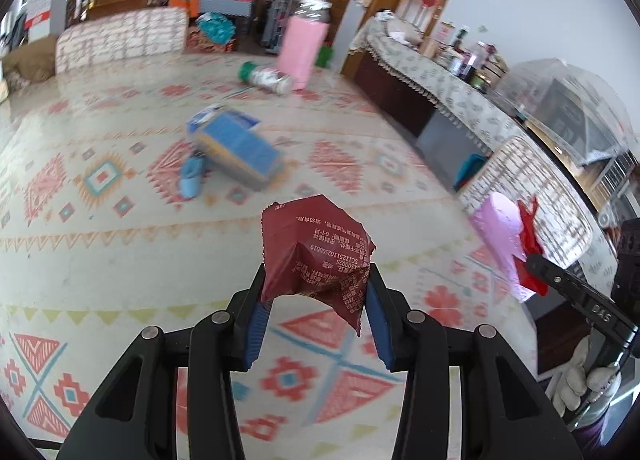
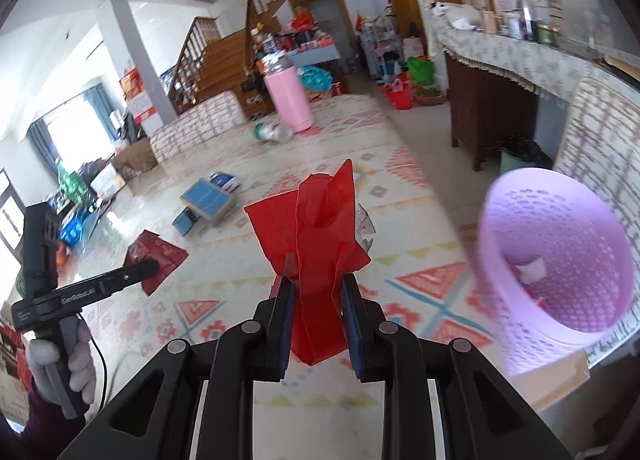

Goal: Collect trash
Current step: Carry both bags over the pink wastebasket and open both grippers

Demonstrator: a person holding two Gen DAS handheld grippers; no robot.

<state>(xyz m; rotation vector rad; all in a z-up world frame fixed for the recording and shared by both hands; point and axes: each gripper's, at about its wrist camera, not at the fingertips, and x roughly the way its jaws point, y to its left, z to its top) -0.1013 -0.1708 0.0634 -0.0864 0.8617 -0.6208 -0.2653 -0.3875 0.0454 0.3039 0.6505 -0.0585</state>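
My left gripper (image 1: 316, 288) is shut on a crumpled dark red snack wrapper (image 1: 316, 256), held above the patterned rug. It also shows in the right wrist view (image 2: 156, 256) at the left. My right gripper (image 2: 316, 288) is shut on a bright red plastic sheet (image 2: 316, 228). A lilac plastic waste basket (image 2: 560, 260) tilts toward me just right of the right gripper, with white scraps inside. In the left wrist view the basket (image 1: 500, 236) sits at the right with the red sheet (image 1: 530, 236) beside it.
On the rug (image 1: 120, 260) lie a blue box (image 1: 236, 148), a blue packet (image 1: 191, 180) and a plastic bottle (image 1: 266, 78) on its side. A pink bin (image 1: 302, 48) stands at the back. A cloth-covered sideboard (image 1: 440, 88) runs along the right.
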